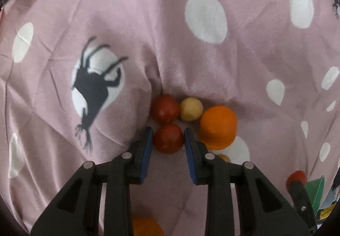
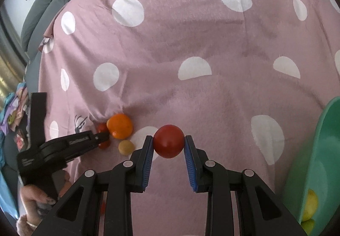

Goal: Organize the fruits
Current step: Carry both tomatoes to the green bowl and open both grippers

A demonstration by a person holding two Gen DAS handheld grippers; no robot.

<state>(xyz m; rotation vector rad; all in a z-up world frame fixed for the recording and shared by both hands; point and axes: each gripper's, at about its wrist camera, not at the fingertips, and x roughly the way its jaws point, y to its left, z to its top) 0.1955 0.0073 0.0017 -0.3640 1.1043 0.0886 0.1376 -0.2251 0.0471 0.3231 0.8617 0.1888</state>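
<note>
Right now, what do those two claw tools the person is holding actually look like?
Both the left gripper and right gripper are matte black plastic linkages with round silver pins and ribbed blue fingertip pads. No cables show. A bare hand holds the left one.

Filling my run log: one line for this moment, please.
left tool: around red fruit in pile | right tool: holds red fruit | bowl: right, yellow fruit inside
</note>
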